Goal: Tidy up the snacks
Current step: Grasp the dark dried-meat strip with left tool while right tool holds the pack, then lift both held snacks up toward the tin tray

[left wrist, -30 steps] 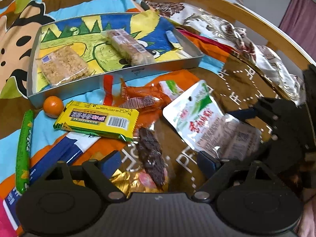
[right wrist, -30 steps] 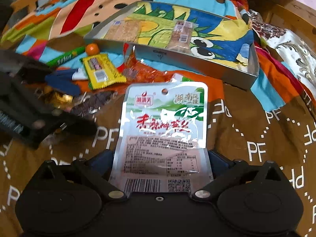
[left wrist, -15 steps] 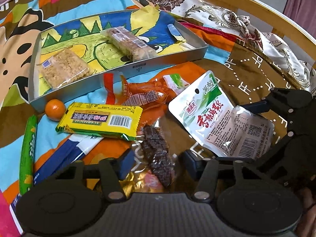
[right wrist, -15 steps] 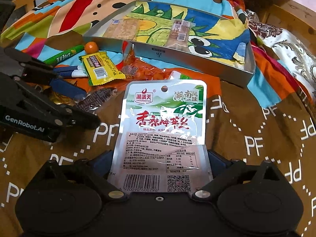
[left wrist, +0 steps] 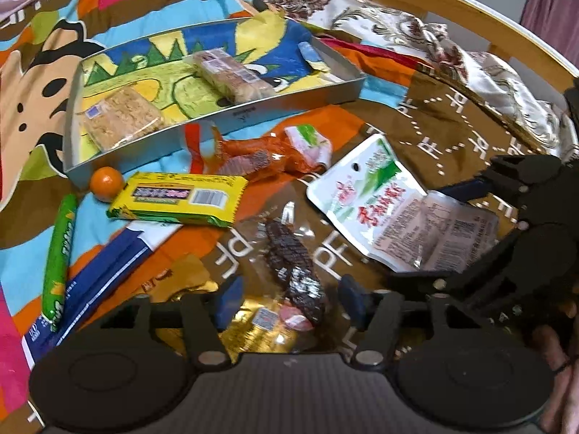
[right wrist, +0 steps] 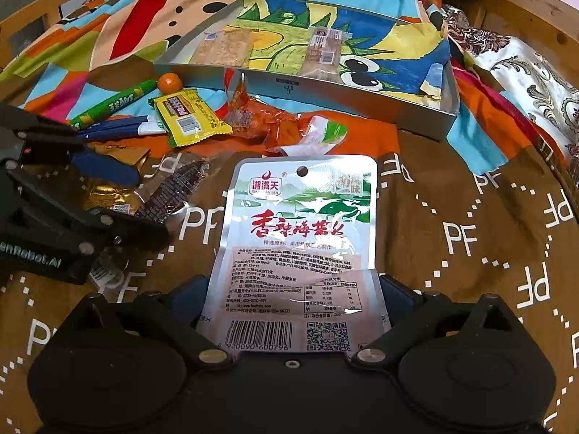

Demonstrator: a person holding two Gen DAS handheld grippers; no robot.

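A silver tray (left wrist: pixel 253 110) (right wrist: pixel 362 103) lies on the bedspread and holds two wrapped cracker bars. My right gripper (right wrist: pixel 293 296) is shut on the bottom of a white and green seaweed pouch (right wrist: pixel 300 224), also seen in the left wrist view (left wrist: pixel 398 209). My left gripper (left wrist: pixel 289 298) straddles a clear pack with a dark snack (left wrist: pixel 293 256), its blue fingers close to the pack's sides. It shows in the right wrist view (right wrist: pixel 119 195). A yellow bar (left wrist: pixel 177 199), an orange pack (left wrist: pixel 260 155), a green stick (left wrist: pixel 58 253) and a small orange ball (left wrist: pixel 106 183) lie in front of the tray.
A blue and white pack (left wrist: pixel 108 271) and a gold wrapper (left wrist: pixel 181 282) lie at the near left. A wooden bed rail (left wrist: pixel 470 7) and a floral cloth (left wrist: pixel 470 61) run along the right. Brown blanket (right wrist: pixel 470 235) spreads right of the pouch.
My left gripper's fingers have closed in from wide apart to near the dark snack pack. The right gripper still holds the pouch, lifted slightly nearer the camera.
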